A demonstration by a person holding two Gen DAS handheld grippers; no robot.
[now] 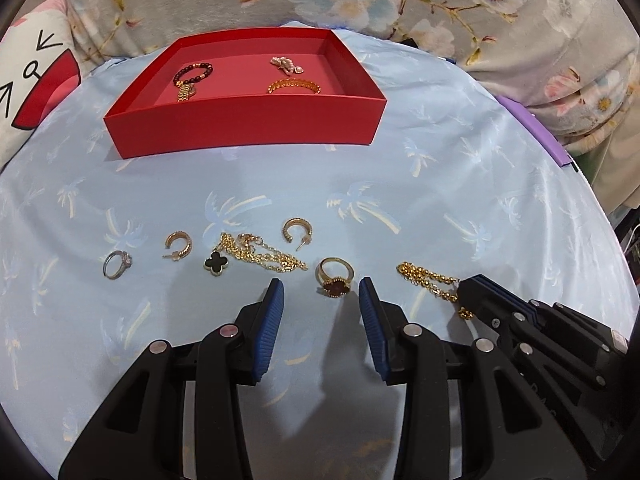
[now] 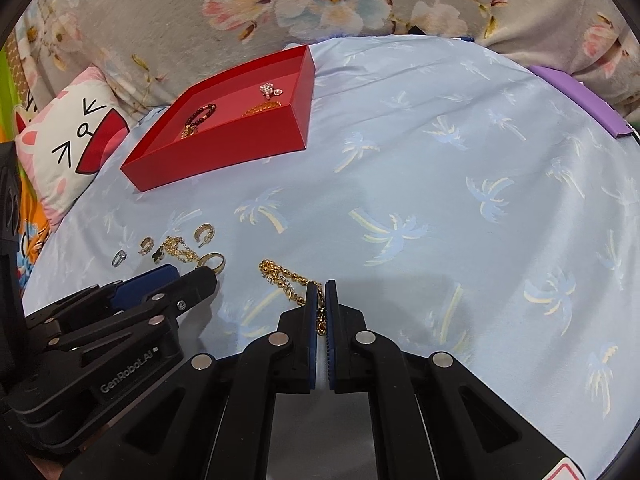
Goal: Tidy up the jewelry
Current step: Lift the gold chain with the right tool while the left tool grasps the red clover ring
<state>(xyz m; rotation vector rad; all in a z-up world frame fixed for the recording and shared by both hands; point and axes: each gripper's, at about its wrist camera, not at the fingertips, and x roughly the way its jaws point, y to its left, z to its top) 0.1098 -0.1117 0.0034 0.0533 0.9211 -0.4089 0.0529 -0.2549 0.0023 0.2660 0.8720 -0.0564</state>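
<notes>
Sitting on the blue cloth [image 1: 440,200], the red tray [image 1: 248,128] is holding 4 pieces: a dark bead bracelet [image 1: 193,72], a gold watch-like band [image 1: 186,92], a gold bangle [image 1: 294,86] and a pearly brooch [image 1: 286,65]. Lying outside in a row are 6 more: silver ring [image 1: 116,265], 2 gold hoop earrings [image 1: 179,243], clover necklace [image 1: 256,258], clover ring [image 1: 335,278], gold chain [image 2: 286,278]. Left gripper [image 1: 322,292] is hovering spread around the clover ring without touching; right gripper [image 2: 322,292] is pinching the chain's near end, so roughly under half looks done.
</notes>
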